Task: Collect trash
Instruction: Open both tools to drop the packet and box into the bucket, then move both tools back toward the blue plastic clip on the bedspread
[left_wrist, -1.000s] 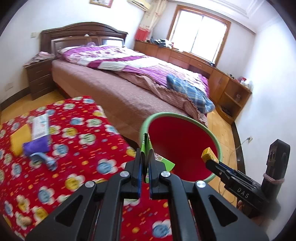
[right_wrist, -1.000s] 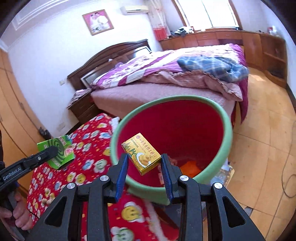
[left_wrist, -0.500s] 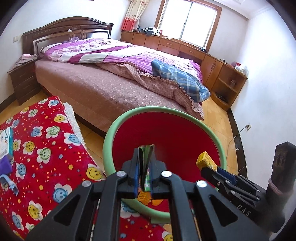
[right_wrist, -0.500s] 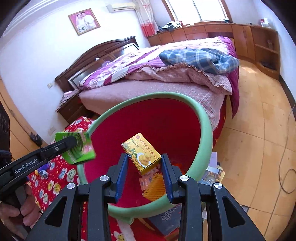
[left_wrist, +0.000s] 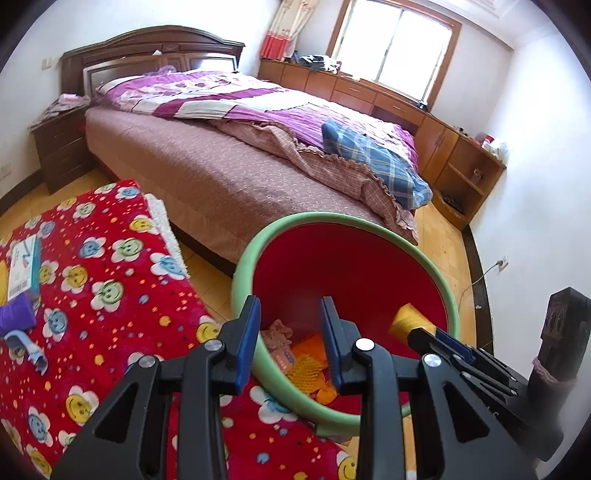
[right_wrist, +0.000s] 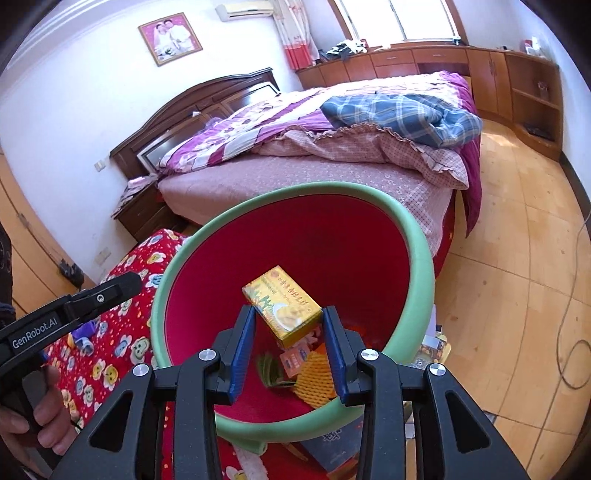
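A bin with a green rim (left_wrist: 332, 216) (right_wrist: 417, 243) and red inside stands on the floor by the bed. My left gripper (left_wrist: 290, 301) (right_wrist: 135, 282) hangs over its near edge, jaws opening with nothing between them. A blurred green box (right_wrist: 271, 369) lies low inside the bin beside an orange foam net (left_wrist: 308, 367) (right_wrist: 317, 373) and a pink wrapper (left_wrist: 282, 356). My right gripper (right_wrist: 288, 325) (left_wrist: 415, 332) is over the bin's mouth, shut on a yellow box (right_wrist: 282, 312) (left_wrist: 406, 319) held slantwise between its blue pads.
A red smiley-face blanket (left_wrist: 110, 295) lies left of the bin, with a white-and-blue carton (left_wrist: 24, 266) and a purple item (left_wrist: 14, 314) on it. The bed (left_wrist: 221, 166) is just behind. Papers (right_wrist: 436, 343) lie under the bin. A cable (right_wrist: 569, 350) trails on the floor. A hand (right_wrist: 37, 417) holds the left gripper.
My left gripper came over the bin and opened; the green box left its jaws and dropped inside. My right gripper kept its hold on the yellow box and edged further over the bin.
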